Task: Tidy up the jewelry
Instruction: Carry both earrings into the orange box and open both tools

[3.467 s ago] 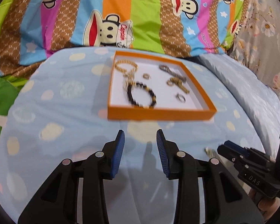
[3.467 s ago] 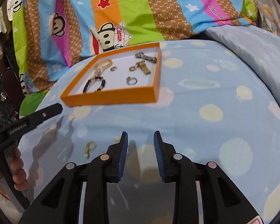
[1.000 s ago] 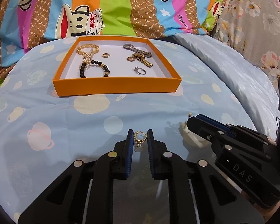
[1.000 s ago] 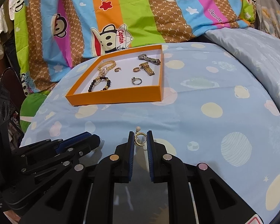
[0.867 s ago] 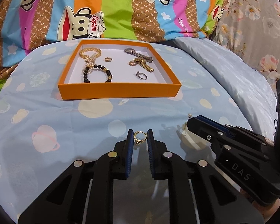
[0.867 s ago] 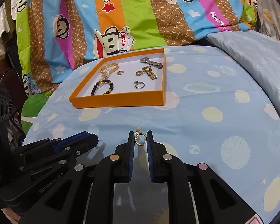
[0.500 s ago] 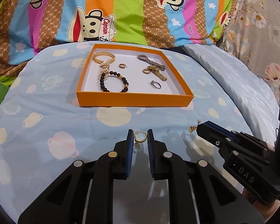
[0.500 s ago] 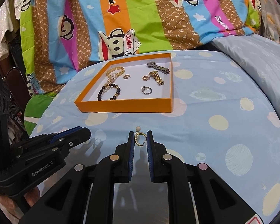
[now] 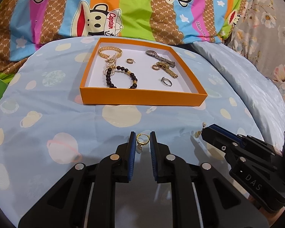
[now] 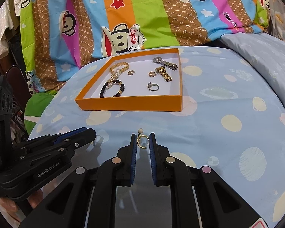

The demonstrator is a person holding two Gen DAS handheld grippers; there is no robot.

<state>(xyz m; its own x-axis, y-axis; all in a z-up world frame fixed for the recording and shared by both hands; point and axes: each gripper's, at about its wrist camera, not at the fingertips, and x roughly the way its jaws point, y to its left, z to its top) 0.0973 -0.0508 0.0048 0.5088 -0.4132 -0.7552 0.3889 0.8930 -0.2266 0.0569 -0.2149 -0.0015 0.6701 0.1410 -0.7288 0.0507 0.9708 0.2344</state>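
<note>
Earrings, tiny, light, stiff and slippery, sit pinched by their hoops: my left tool (image 9: 142,142) nearly closed on the gold charm hoop (image 9: 142,139), my right tool (image 10: 143,142) likewise on the pearl-topped hoop (image 10: 142,141), both near the orange tray (image 9: 142,98) on the bed.

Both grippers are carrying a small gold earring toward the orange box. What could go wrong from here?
1. Each earring is pinched only at its thin hoop: the left gripper holds a gold hoop earring, the right gripper a pearl-tipped earring. Either might slip onto the patterned bedsheet.
2. The orange box sits on soft bedding, so a nudge may tilt it.
</note>
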